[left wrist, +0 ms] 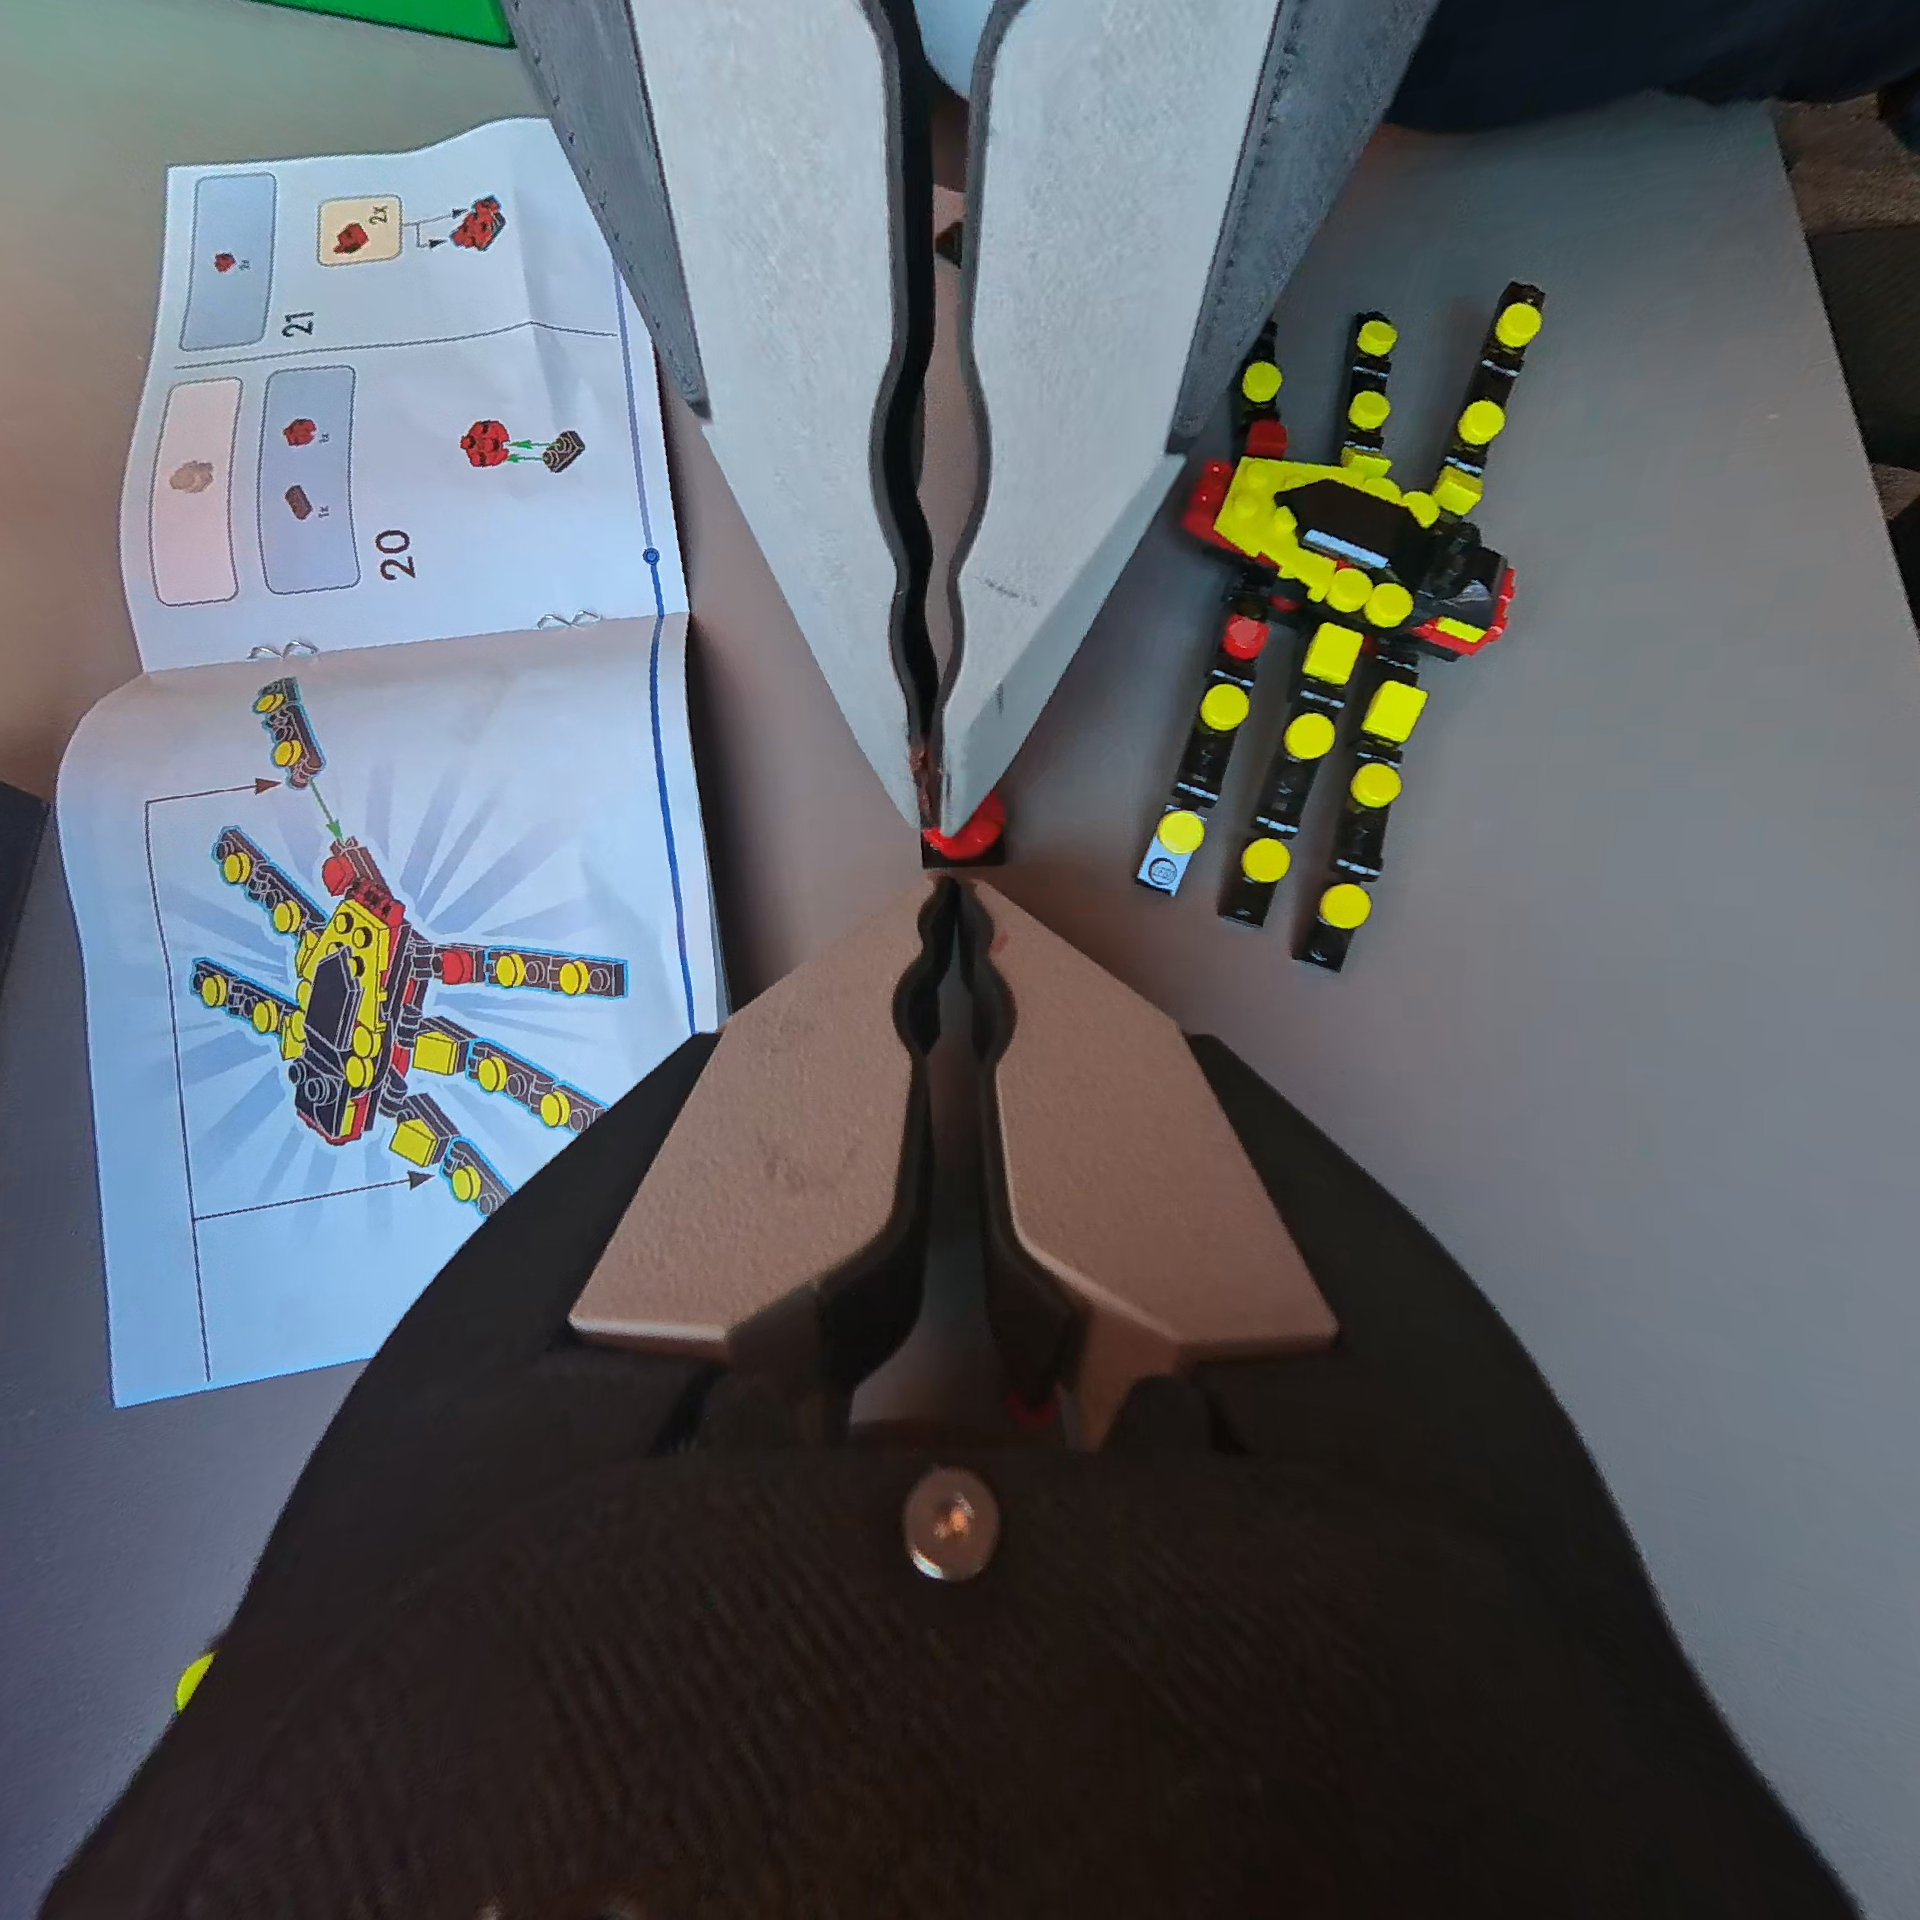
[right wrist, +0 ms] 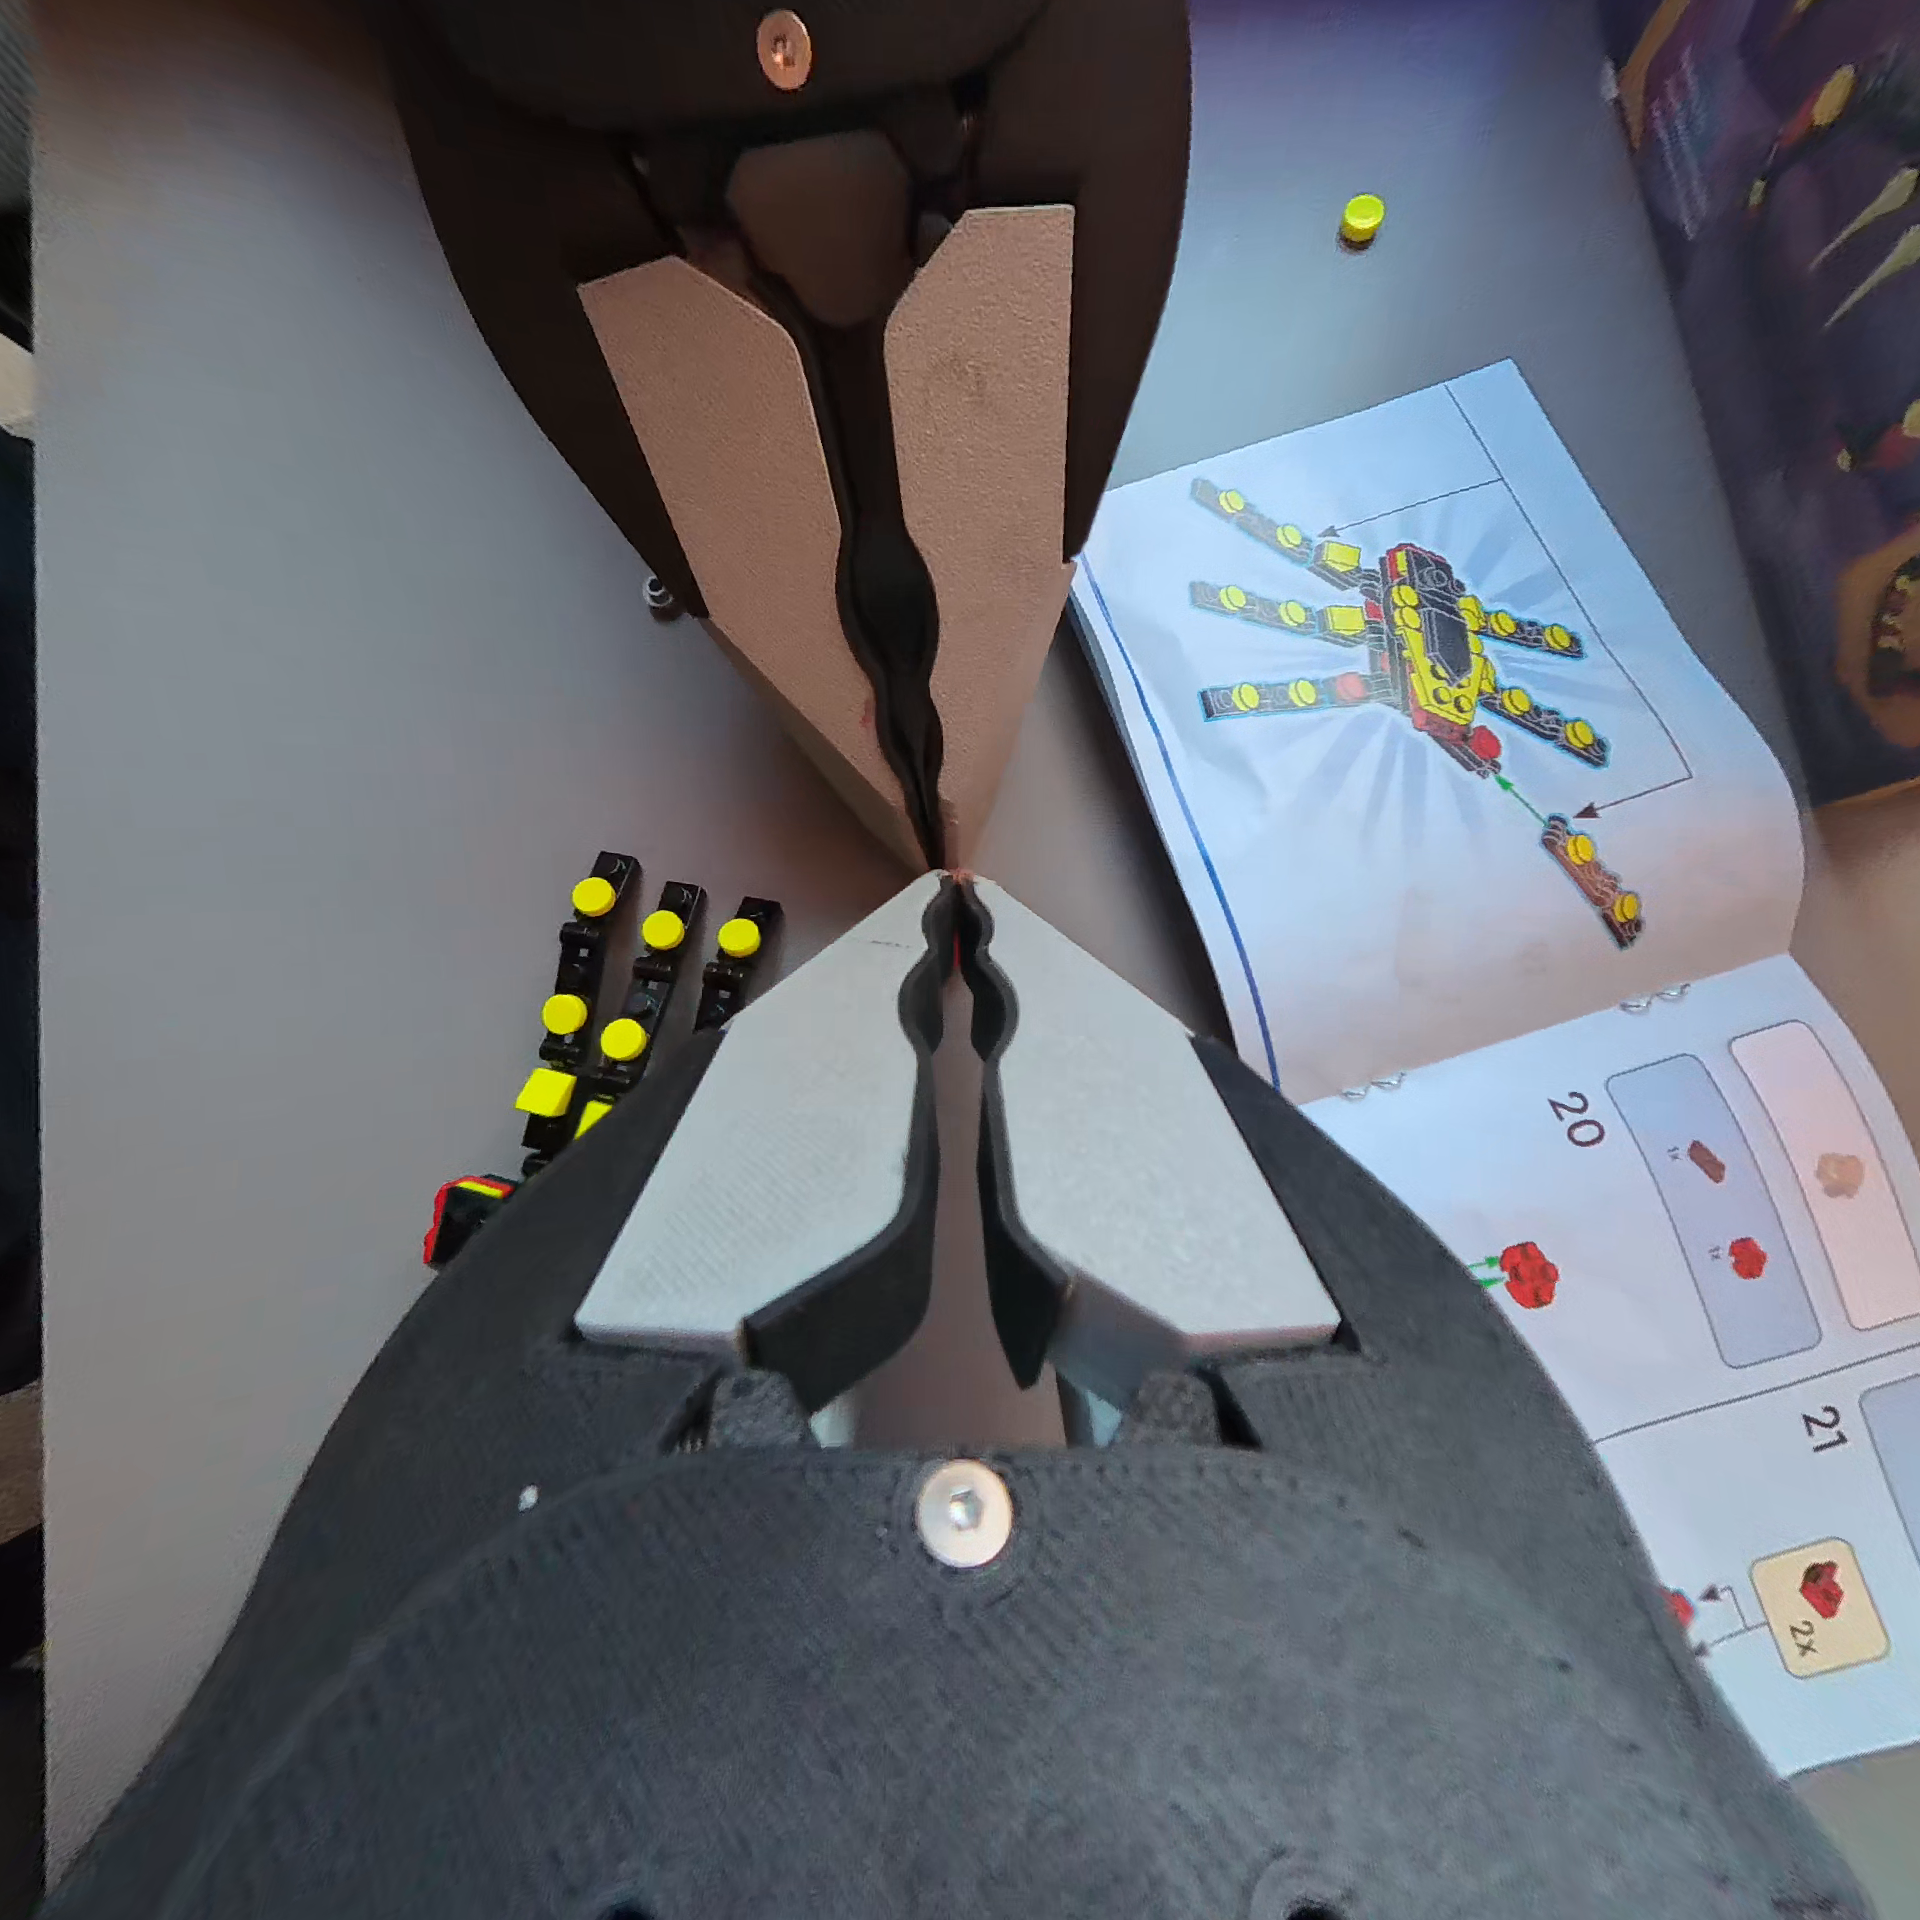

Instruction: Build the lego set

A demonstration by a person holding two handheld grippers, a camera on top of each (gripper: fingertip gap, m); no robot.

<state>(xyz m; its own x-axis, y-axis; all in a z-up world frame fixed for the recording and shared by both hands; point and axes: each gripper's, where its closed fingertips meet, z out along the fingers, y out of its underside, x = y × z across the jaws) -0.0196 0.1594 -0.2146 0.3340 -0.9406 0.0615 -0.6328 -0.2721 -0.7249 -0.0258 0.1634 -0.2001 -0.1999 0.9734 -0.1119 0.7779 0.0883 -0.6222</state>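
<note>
My left gripper (left wrist: 948, 883) has tan fingers and is shut. My right gripper (right wrist: 954, 883) has grey fingers and is shut on a small red-and-black lego piece (left wrist: 966, 840); only a red sliver (right wrist: 955, 943) of it shows between the pads. The two grippers meet tip to tip above the table, and the left tips touch the piece's black underside. The right gripper (left wrist: 938, 816) enters the left wrist view from the top. The black, yellow and red spider model (left wrist: 1340, 582) lies flat on the table beside them, partly hidden in the right wrist view (right wrist: 623, 1018).
An open instruction booklet (left wrist: 395, 727) (right wrist: 1455, 831) lies on the grey table. A loose yellow round stud (right wrist: 1361, 220) and a small grey piece (right wrist: 657, 594) lie nearby. A dark printed box (right wrist: 1818, 416) lies past the booklet. A green thing (left wrist: 416, 16) is at the far corner. Only a small space, under 4 cm, lies between the two pairs of fingers.
</note>
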